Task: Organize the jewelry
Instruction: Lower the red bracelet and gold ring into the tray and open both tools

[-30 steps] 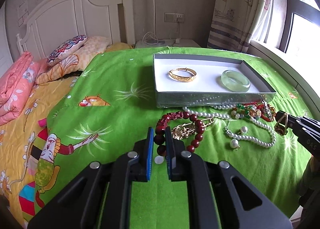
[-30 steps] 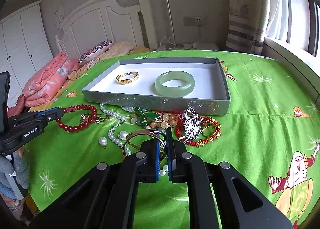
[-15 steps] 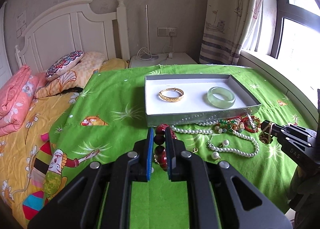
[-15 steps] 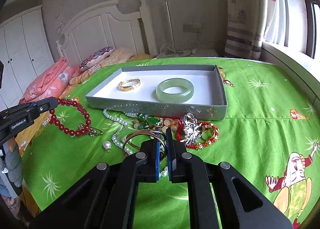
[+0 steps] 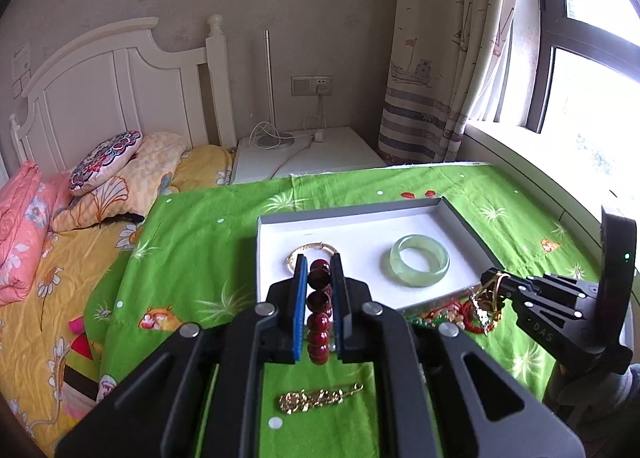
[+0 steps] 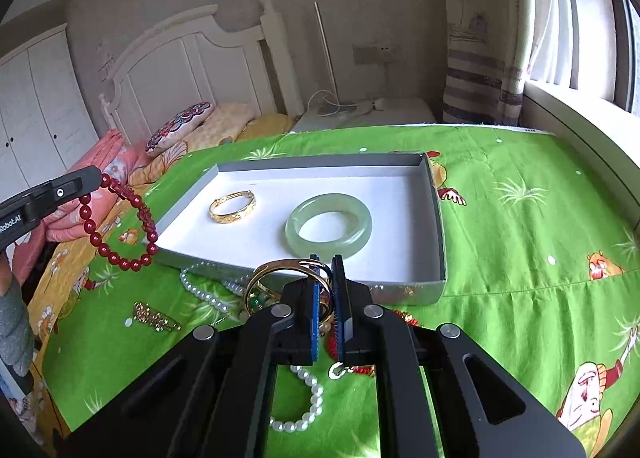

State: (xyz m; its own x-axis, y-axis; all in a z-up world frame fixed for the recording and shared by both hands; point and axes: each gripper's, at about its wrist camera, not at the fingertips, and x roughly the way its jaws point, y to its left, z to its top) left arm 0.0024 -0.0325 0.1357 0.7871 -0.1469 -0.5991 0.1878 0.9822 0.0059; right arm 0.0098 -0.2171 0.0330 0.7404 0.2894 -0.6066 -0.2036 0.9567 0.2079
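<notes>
My left gripper [image 5: 319, 270] is shut on a dark red bead bracelet [image 5: 319, 300] and holds it in the air near the front left corner of the grey tray [image 5: 460, 214]; the bracelet [image 6: 120, 226] hangs from it in the right wrist view. My right gripper [image 6: 326, 266] is shut on a gold bangle [image 6: 276, 278], lifted just in front of the tray [image 6: 434, 218]. In the tray lie a gold bracelet [image 6: 232, 207] and a pale green jade bangle [image 6: 329, 227].
On the green bedspread [image 6: 520, 226] lie a pearl necklace [image 6: 304, 410], a gold brooch [image 6: 154, 316] and a tangle of red and green beads [image 5: 444, 318]. Pillows [image 5: 108, 174] and a pink quilt [image 5: 20, 234] lie to the left; a windowsill [image 6: 580, 126] runs on the right.
Both grippers have risen from the bedspread. The left one has lifted the red bead bracelet clear of the gold brooch; the right one has lifted the gold bangle out of the pile.
</notes>
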